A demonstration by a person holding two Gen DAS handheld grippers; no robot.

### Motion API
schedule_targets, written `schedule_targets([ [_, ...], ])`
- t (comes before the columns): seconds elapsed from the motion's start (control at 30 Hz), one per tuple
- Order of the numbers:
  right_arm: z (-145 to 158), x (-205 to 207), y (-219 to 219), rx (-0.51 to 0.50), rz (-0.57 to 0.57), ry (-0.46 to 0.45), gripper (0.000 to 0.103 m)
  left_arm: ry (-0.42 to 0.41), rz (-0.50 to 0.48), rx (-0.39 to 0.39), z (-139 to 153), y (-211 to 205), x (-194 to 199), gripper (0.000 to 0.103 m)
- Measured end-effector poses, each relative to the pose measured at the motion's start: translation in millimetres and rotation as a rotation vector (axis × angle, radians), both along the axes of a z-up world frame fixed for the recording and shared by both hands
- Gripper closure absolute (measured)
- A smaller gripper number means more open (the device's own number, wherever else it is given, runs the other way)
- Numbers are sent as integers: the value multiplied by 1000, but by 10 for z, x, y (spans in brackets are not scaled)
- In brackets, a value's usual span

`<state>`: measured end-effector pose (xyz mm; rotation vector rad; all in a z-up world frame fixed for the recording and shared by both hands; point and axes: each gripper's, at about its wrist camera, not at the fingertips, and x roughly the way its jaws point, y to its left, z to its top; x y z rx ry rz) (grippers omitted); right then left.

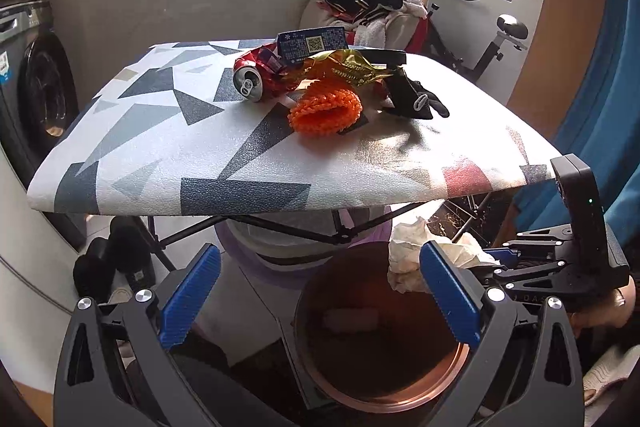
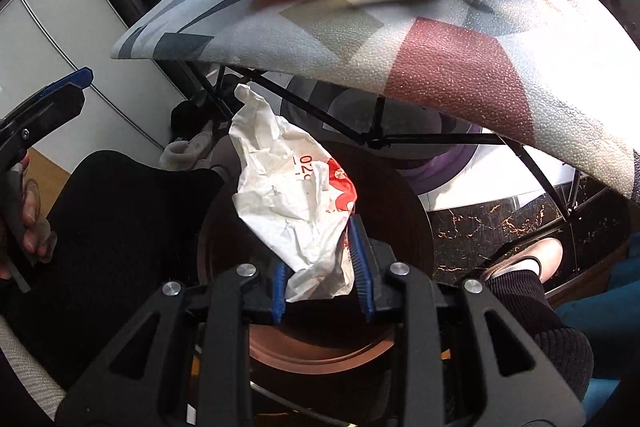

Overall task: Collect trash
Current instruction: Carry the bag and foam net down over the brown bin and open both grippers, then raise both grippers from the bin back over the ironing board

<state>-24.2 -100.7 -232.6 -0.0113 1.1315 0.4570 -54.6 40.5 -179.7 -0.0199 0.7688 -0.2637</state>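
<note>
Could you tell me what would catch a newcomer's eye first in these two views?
Probably the crumpled white and red paper clamped in the right gripper, held over the round brown bin below the table edge. Next, the bright orange mesh sleeve on the patterned table, beside a crushed can. The left gripper has its jaws wide and empty above the bin.

cans: 1 | gloves: 1 | bins: 1 | grippers: 2
</note>
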Motion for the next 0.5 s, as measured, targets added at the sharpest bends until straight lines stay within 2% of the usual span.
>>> schedule_targets([
  [0.13, 3, -16, -27, -3, -2, 4, 70, 9, 18, -24, -16, 55, 4, 6],
  [0.23, 5, -14, -37, -11, -8, 6, 64, 13, 22, -27, -15, 58, 7, 6],
  [0.3, 8, -15, -45, -18, -13, 4, 56, 14, 20, -23, -15, 49, 10, 6],
  [0.37, 10, -16, -48, -31, -20, -1, 37, 14, 16, -17, -16, 32, 9, 6],
  [0.47, 24, -24, -40, -42, -16, -13, 19, 15, 15, -10, -16, 27, 14, 6],
  [0.5, 31, -29, -30, -49, -13, -19, 16, 14, 16, -8, -17, 26, 12, 6],
])
